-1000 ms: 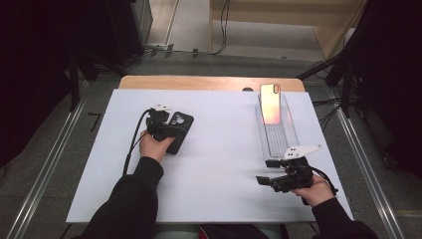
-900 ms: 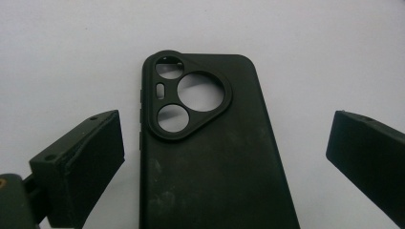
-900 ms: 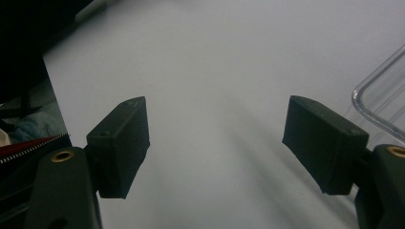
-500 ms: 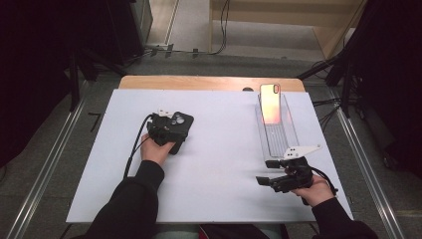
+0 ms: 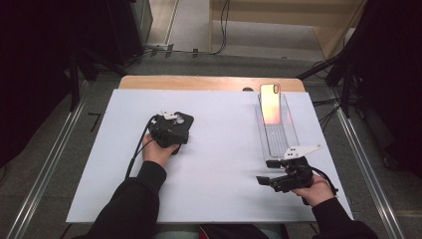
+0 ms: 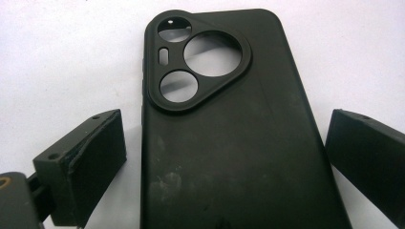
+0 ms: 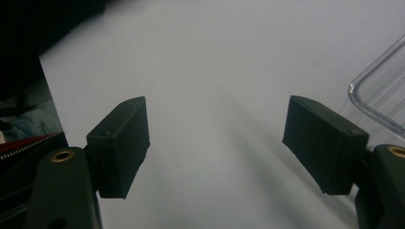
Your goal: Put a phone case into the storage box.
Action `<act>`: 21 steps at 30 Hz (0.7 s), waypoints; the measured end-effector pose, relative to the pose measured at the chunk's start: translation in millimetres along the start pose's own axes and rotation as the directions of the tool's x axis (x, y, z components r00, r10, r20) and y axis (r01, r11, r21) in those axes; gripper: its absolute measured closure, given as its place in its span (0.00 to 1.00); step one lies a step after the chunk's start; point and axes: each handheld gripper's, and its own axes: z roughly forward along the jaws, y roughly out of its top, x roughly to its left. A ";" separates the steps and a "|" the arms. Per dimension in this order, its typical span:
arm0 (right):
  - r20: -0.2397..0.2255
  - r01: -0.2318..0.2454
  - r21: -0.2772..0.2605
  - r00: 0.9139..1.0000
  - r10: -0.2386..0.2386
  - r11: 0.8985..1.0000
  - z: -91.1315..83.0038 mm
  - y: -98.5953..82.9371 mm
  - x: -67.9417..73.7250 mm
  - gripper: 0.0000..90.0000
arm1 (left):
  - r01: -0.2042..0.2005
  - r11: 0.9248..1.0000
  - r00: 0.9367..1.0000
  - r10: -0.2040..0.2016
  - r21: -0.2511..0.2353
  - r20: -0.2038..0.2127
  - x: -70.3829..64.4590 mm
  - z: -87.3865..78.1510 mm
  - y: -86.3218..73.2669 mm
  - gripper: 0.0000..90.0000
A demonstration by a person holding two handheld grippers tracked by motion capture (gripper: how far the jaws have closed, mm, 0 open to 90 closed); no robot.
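The black phone case [image 6: 229,138] lay flat on the white desk [image 5: 219,169] between the wide-spread jaws of the left tool [image 6: 224,157], seemingly untouched (camera cutouts up). The right tool [image 7: 215,143] gaped empty beside the clear tray [image 7: 382,90].

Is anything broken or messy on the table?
Nothing looks broken or spilled. The black case lies flat between the open left gripper jaws, a bit smudged. The phone leans upright in the clear tray.
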 end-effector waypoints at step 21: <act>0.004 0.015 -0.003 1.000 -0.015 1.000 0.6 -0.1 1.1 0.24 | 0.010 1.000 1.000 -0.010 -0.014 -0.004 -0.3 -4.7 0.2 0.14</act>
